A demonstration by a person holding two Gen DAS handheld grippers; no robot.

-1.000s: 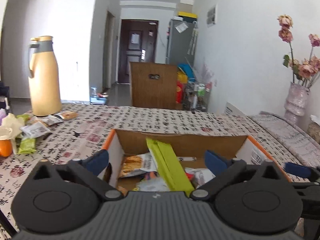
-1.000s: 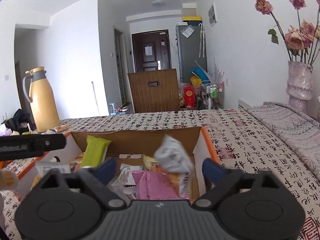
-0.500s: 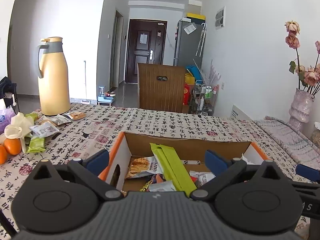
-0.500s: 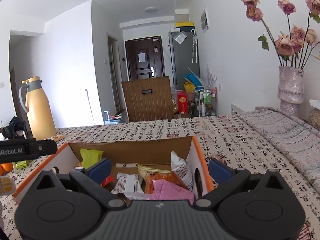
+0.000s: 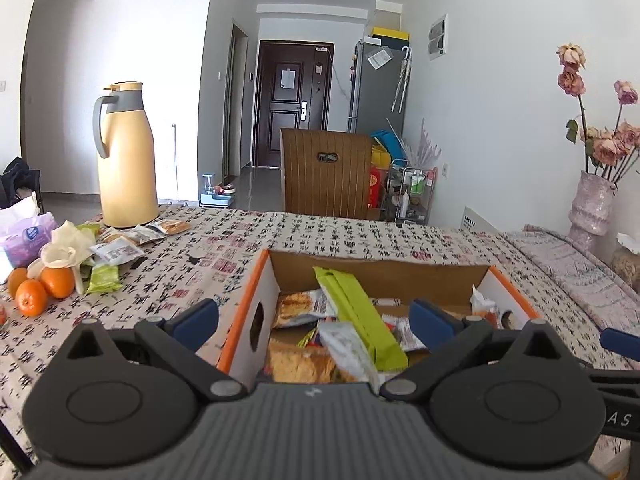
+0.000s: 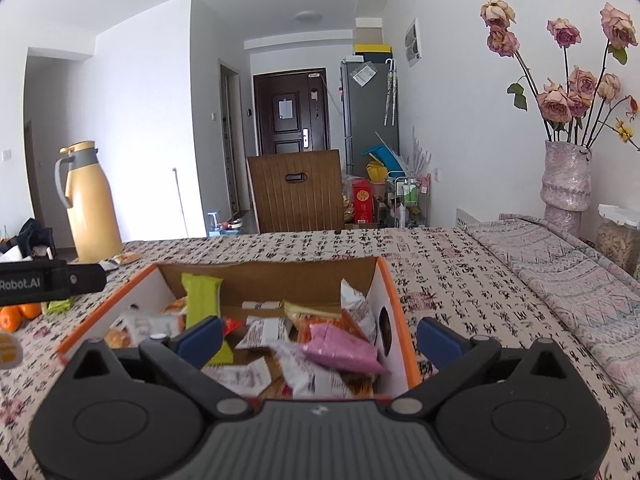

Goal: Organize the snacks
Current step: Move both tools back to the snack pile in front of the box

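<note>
An open cardboard box (image 5: 376, 270) with orange edges sits on the patterned tablecloth and holds several snack packets, among them a long green packet (image 5: 356, 312). In the right wrist view the box (image 6: 264, 276) shows the green packet (image 6: 202, 300), a pink packet (image 6: 340, 350) and a white packet (image 6: 354, 306). My left gripper (image 5: 314, 326) is open and empty over the box's near left corner. My right gripper (image 6: 318, 340) is open and empty over its near right side. More loose snack packets (image 5: 120, 246) lie at the left by the flask.
A yellow thermos flask (image 5: 126, 156) stands at the far left of the table. Oranges (image 5: 36, 290), a tissue pack (image 5: 24, 238) and a green packet (image 5: 103, 278) lie left. A vase of dried roses (image 6: 566, 184) and a jar (image 6: 618, 234) stand right. A wooden chair (image 6: 298, 192) is behind the table.
The white packet that was in the air above the box now lies inside against its right wall. Both grippers have pulled back and shifted left; both stay open.
</note>
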